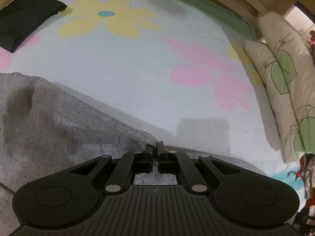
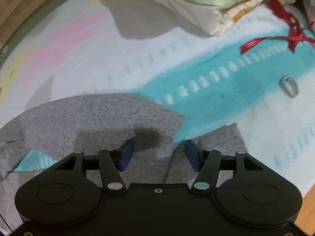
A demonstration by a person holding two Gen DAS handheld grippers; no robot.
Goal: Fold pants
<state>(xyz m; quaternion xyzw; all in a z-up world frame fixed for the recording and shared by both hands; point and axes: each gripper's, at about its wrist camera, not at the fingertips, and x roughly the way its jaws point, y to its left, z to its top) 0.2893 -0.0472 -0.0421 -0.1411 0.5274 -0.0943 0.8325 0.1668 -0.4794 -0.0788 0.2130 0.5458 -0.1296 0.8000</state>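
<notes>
The grey pants [image 1: 59,129] lie on a bed sheet [image 1: 137,74] printed with yellow and pink flowers. In the left wrist view the left gripper [image 1: 155,147] has its fingers [image 1: 161,151] pressed nearly together, pinching a corner of the pants at their tips; the cloth spreads away to the left and below. A folded black cloth [image 1: 25,21] lies at the far left of the sheet, well apart from the pants, and a pillow [image 1: 279,74] with green leaves stands along the right side.

In the right wrist view, which is blurred, the right gripper [image 2: 158,151] hangs over the pants [image 2: 94,122] with its blue-padded fingers [image 2: 126,153] partly apart; they seem to grip nothing. A red ribbon [image 2: 279,37] lies on the sheet's teal band [image 2: 216,94].
</notes>
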